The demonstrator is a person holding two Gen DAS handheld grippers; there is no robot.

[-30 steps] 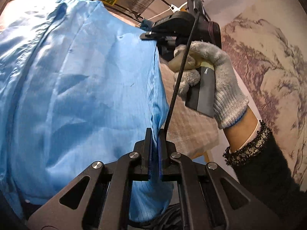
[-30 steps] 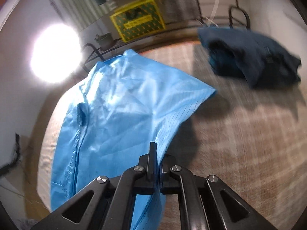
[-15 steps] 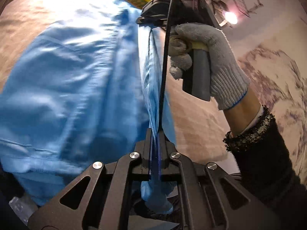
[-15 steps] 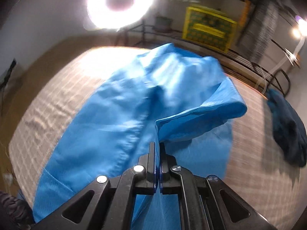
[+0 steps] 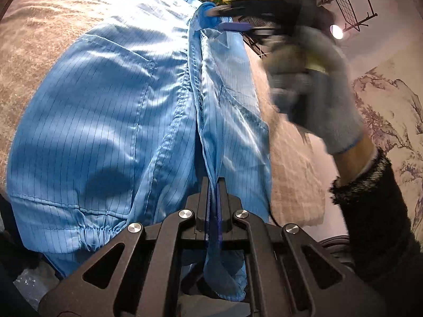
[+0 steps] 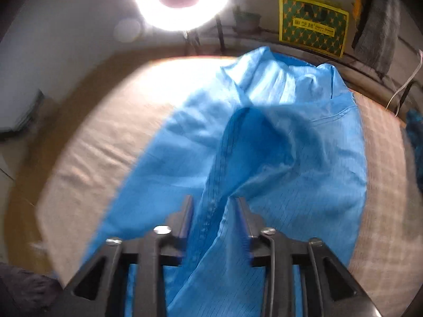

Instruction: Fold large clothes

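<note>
A large light-blue striped garment point(image 5: 105, 121) lies spread over the beige checked bed point(image 5: 31, 39). My left gripper point(image 5: 212, 182) is shut on the garment's near edge, beside its front seam. In the left wrist view my right gripper point(image 5: 219, 18) sits at the garment's far end, held by a gloved hand point(image 5: 317, 92). In the right wrist view my right gripper point(image 6: 214, 203) has its jaws apart, with a loose ridge of the garment point(image 6: 264, 158) lying between them.
A dark blue folded garment point(image 6: 415, 142) lies at the bed's right edge. A bright ring lamp point(image 6: 179, 0) and a yellow-green box point(image 6: 312, 26) stand behind the bed. A painted wall point(image 5: 391, 100) is on the right.
My right gripper has opened and let go of the garment, which has dropped flatter on the bed. My left gripper keeps its grip on the near edge.
</note>
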